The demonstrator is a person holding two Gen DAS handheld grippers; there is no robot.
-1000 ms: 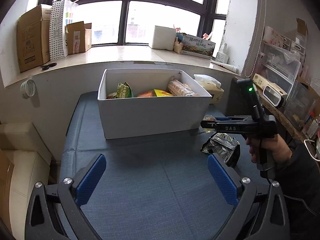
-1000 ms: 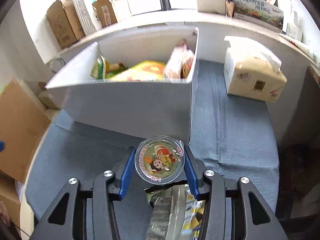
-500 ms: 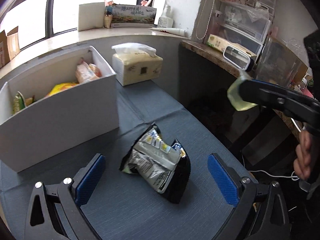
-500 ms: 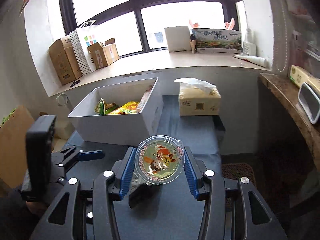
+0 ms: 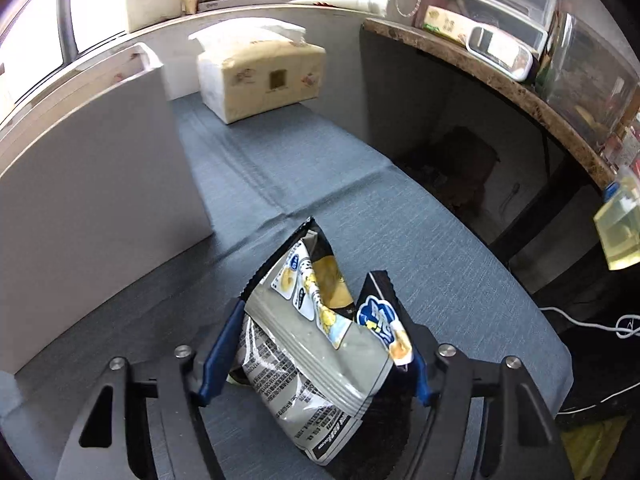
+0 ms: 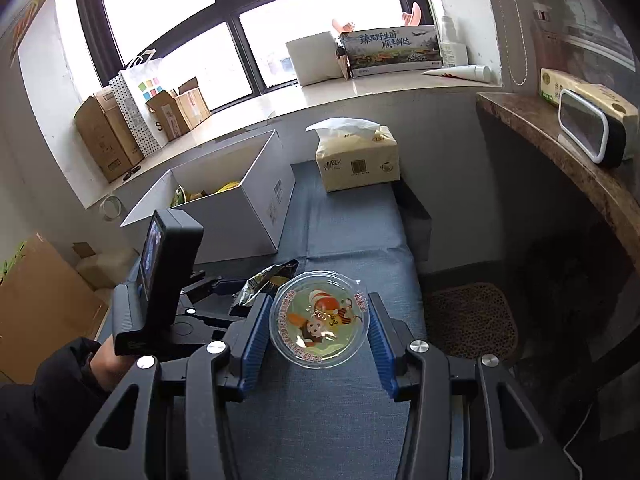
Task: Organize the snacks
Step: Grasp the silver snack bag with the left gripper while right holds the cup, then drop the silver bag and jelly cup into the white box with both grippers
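Right now you are mid-pickup with two snacks at once. Your left tool [image 5: 320,360] is closing around the crumpled black-and-silver foil snack packet [image 5: 316,344] lying on the blue-grey cloth-covered desk [image 5: 304,176]; the packet sits between the blue pads, which look to be at its sides, though I can't tell whether they press on it yet. Your right tool [image 6: 318,326], raised above the desk, is pinching the round clear-lidded jelly cup with a cartoon print [image 6: 318,322], pads on either side of its rim.

Both are bound, I'd judge, for the open white cardboard box [image 6: 240,200] near the window wall, which already has packets in it (just beside the beige tissue pack [image 6: 360,160]).

Next, let the left tool finish closing until the foil stops giving, then lift straight up so the loose packet doesn't slide out. Carry each tool over the near wall of the box before letting go; the slick cup could twist in the pads if you tilt.
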